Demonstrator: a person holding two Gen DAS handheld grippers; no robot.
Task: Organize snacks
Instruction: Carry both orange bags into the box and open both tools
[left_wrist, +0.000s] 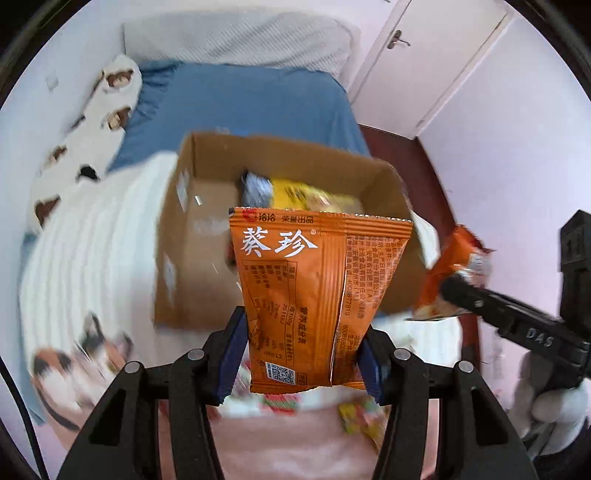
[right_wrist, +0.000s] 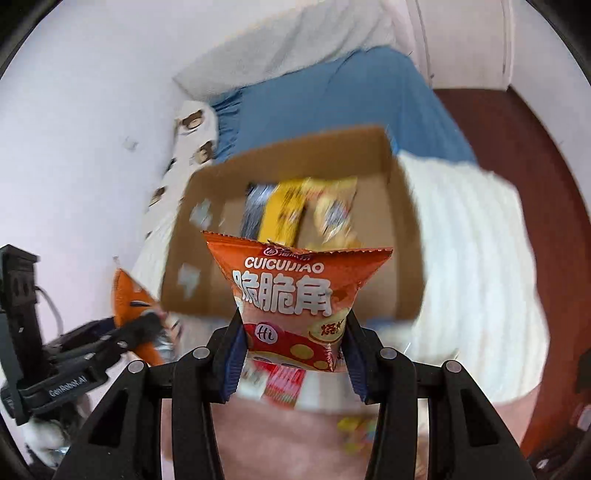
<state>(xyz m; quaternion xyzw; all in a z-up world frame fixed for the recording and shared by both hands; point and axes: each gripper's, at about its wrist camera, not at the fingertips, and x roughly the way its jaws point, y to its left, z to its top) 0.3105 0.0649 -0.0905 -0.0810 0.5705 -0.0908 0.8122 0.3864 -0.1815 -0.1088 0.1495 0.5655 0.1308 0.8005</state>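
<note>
Both hands carry a snack above the bed, and the coming move turns on how each packet lies relative to the open cardboard box (left_wrist: 280, 206) ahead and below. The left gripper (left_wrist: 299, 350) has its jaws clamped on the lower part of an orange sunflower-seed packet (left_wrist: 317, 288), which stands upright with its long axis running away from the jaws toward the box; the packet's top edge overlaps the box's near wall in the left wrist view, so the opening lies straight ahead and lower. The right gripper (right_wrist: 295, 347) has its jaws closed on the lower part of a red-orange CUICUIJIAO crisp bag (right_wrist: 295, 295), also upright, its top edge over the near part of the box in the right wrist view. The box rests on a white ribbed blanket (left_wrist: 92, 236) over the blue sheet (left_wrist: 240, 103), and already holds a yellow packet (right_wrist: 284, 210) and a grey-blue packet (right_wrist: 255, 210) standing toward its far wall, leaving the near floor bare. Neither hand looks clearly nearer; the two grippers sit side by side, the right one's bag just off the box's right corner in the left view. More loose snacks (left_wrist: 362, 417) lie blurred on the pink cover below the jaws. Judging from this, both packets need carrying forward and down over the near wall before release
</note>
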